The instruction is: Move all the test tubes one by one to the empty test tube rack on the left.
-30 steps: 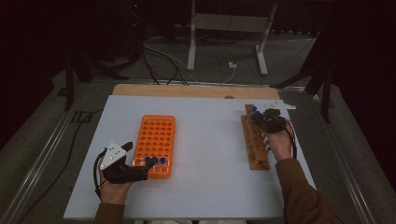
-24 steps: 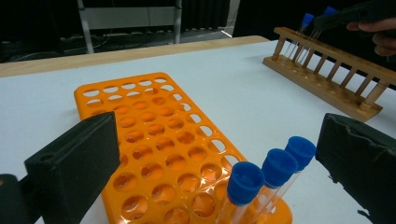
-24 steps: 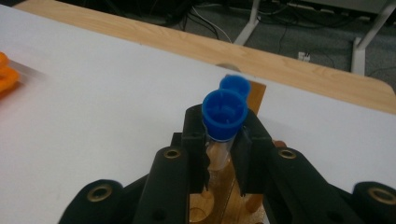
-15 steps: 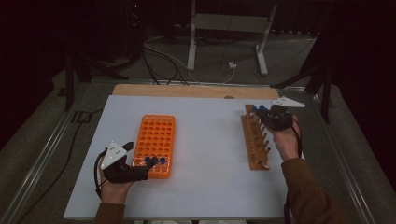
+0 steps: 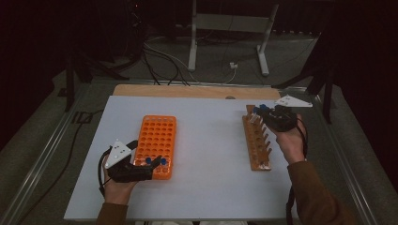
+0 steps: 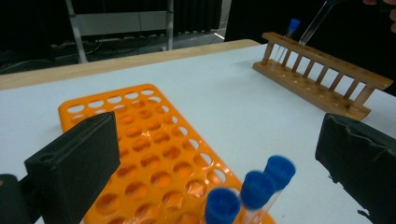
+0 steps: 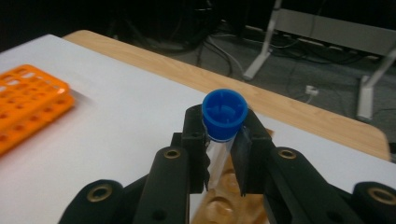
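Now, right gripper [image 7: 219,154]: jaws clamped on a blue-capped test tube [image 7: 224,119], gripped just under the cap.
Held tube: lifted above the far end of the wooden rack [image 5: 257,143], lower end over its holes.
Left gripper [image 6: 219,154]: jaws wide apart, gripping nothing, resting at the near end of the orange rack [image 5: 156,140].
Other tubes: three blue-capped tubes [image 6: 252,189] stand in the orange rack's near corner, between the left jaws; another stands at the wooden rack's far end.

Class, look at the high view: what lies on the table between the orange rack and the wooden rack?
Nothing: between orange rack and wooden rack the white table is bare.
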`<action>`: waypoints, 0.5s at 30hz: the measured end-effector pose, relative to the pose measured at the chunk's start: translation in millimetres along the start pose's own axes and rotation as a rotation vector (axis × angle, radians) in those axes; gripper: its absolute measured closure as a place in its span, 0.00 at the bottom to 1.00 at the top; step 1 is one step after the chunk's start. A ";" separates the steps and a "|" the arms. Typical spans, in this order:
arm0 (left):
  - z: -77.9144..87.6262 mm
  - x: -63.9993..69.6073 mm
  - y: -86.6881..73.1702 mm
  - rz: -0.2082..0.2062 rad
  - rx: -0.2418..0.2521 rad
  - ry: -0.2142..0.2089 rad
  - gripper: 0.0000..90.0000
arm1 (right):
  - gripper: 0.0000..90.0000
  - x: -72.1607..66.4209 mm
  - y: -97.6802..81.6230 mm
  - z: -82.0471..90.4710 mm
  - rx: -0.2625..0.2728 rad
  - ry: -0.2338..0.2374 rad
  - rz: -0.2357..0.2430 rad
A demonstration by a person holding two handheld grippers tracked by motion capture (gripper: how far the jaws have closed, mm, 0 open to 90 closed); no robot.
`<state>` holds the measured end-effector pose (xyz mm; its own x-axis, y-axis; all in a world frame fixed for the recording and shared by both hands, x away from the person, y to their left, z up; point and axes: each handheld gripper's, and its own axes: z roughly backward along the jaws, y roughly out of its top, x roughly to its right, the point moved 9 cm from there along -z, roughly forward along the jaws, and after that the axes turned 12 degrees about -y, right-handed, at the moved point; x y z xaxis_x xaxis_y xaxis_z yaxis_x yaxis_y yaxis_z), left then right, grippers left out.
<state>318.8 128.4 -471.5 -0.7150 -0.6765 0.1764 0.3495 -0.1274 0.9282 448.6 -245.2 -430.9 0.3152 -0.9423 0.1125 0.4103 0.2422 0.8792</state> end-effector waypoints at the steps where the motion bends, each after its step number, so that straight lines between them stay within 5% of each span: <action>1: -1.5 1.4 2.7 -0.004 0.005 -0.005 0.01 | 0.85 -2.1 0.5 0.7 0.000 0.006 0.000; 15: -30.7 23.2 25.6 -0.050 0.008 -0.037 0.01 | 0.85 -60.0 7.0 12.3 -0.017 0.175 0.011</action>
<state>329.7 87.2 -453.7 -0.7531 -0.6424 0.1417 0.3084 -0.1545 0.9386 422.1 -189.9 -425.8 0.4631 -0.8854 0.0388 0.4195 0.2576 0.8705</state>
